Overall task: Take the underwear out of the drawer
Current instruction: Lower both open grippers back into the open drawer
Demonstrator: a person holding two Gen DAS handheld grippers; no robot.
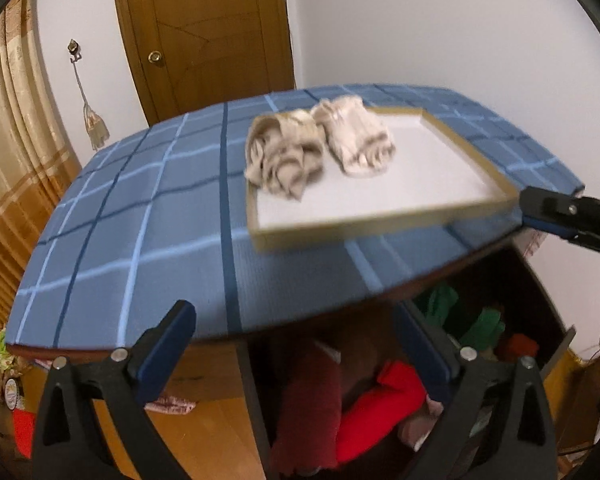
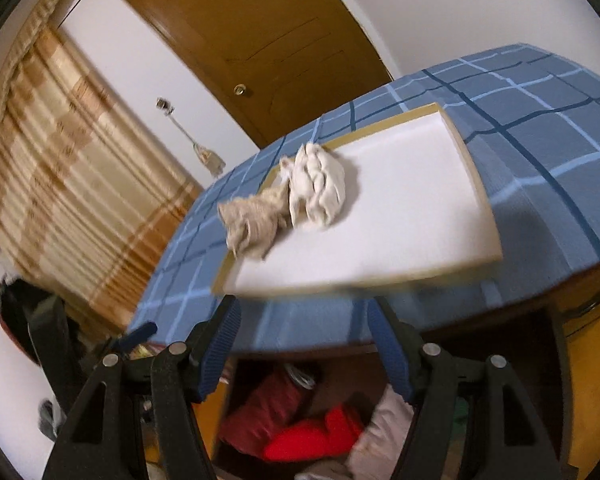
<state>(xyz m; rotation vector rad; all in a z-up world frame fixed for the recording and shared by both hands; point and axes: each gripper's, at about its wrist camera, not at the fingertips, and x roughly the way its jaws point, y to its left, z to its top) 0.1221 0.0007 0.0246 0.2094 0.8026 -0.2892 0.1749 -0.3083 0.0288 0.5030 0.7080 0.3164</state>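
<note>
Left gripper point(image 1: 300, 344) and right gripper point(image 2: 302, 340): fingers spread wide, holding nothing, above the open drawer point(image 1: 556, 344). Inside, red underwear point(image 1: 380, 412) among green and pink pieces. On the blue checked desk point(image 1: 140, 220), a tray point(image 1: 380, 232) with two beige rolled pieces point(image 1: 320, 146).

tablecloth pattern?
Tablecloth: blue, with light- and dark-blue check lines. Best in left wrist view.

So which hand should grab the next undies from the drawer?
Probably left. The left gripper hangs open right above the bright red bundle in the open drawer; the right gripper, also open, sits no closer.
</note>
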